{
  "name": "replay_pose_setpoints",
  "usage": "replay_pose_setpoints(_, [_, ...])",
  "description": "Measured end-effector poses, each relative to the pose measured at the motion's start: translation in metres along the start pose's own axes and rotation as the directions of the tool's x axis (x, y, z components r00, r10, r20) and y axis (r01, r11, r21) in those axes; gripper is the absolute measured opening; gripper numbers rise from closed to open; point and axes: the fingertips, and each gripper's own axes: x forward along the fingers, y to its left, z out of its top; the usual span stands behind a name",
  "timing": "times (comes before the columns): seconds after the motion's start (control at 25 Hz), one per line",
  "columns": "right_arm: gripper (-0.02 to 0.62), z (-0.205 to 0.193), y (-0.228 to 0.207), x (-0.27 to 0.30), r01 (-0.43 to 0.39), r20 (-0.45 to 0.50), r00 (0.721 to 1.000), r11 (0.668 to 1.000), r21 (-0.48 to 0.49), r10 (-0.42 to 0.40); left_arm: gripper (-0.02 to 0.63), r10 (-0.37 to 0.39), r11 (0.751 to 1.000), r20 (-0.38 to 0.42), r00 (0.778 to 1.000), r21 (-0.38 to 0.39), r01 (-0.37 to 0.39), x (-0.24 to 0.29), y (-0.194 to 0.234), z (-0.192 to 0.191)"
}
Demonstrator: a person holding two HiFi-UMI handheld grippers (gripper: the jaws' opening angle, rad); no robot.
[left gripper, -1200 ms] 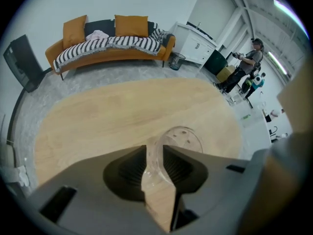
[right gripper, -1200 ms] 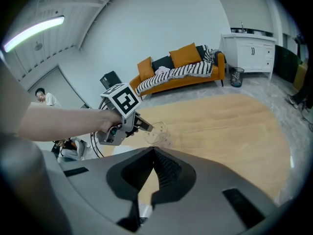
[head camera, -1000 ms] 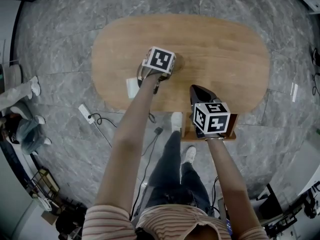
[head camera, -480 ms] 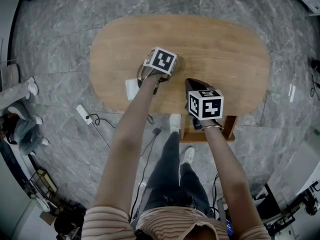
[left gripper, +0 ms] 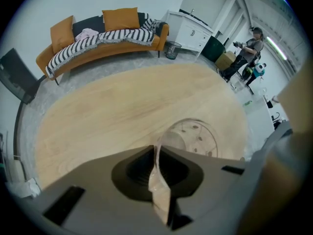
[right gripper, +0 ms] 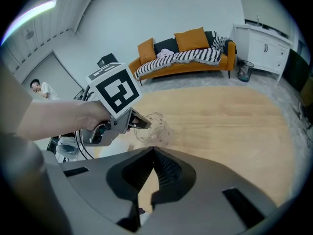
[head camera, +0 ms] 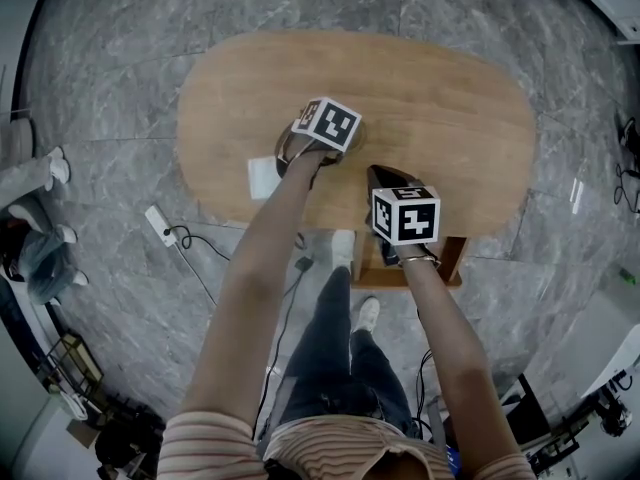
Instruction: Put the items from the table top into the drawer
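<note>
The left gripper's (left gripper: 157, 151) jaws are closing on the thin wall of a clear cup (left gripper: 195, 137), which stands upright on the tabletop (left gripper: 122, 111), its dotted base showing through. The right gripper's (right gripper: 154, 152) jaws are together, holding nothing, above the pulled-out drawer (head camera: 455, 260), whose inside it hides.

The head view was dimly and evenly lit, with a cool grey cast. Only soft shadows were thrown on the desk (head camera: 440, 98), and small glints were caught on the floor (head camera: 577, 196) at the right. Both gripper views were brighter, lit by a ceiling strip light (right gripper: 41, 6) that was blown out to white. Straight lines were bent toward the edges, and the corners were cut off in black. The nearest foreground was rendered soft. The clear cup (left gripper: 193, 136) was shown only as a faint outline.
</note>
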Motion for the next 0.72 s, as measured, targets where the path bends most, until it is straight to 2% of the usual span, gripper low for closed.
replay_pose_setpoints(0.16, [0.009,-0.007,-0.002,-0.004,0.005,-0.008,1.0,1.0,0.005,-0.005,0.025,0.005,1.0,-0.005,1.0,-0.008,-0.005,-0.005,-0.001,-0.006])
replay_pose_setpoints(0.32, [0.009,-0.015,-0.005,-0.014,0.023,-0.008,1.0,1.0,0.019,-0.023,0.025,-0.006,1.0,0.038,0.999,0.0,0.006,-0.022,-0.01,-0.01])
replay_pose_setpoints(0.52, [0.009,-0.027,-0.007,-0.031,0.045,-0.004,0.999,0.998,0.033,-0.045,0.025,-0.028,1.0,0.085,0.996,0.006,0.027,-0.05,-0.034,-0.022])
replay_pose_setpoints(0.72, [0.009,-0.042,-0.007,-0.048,0.063,-0.001,0.998,0.997,0.045,-0.063,0.025,-0.031,0.998,0.096,0.995,0.052,0.026,-0.067,-0.063,-0.041])
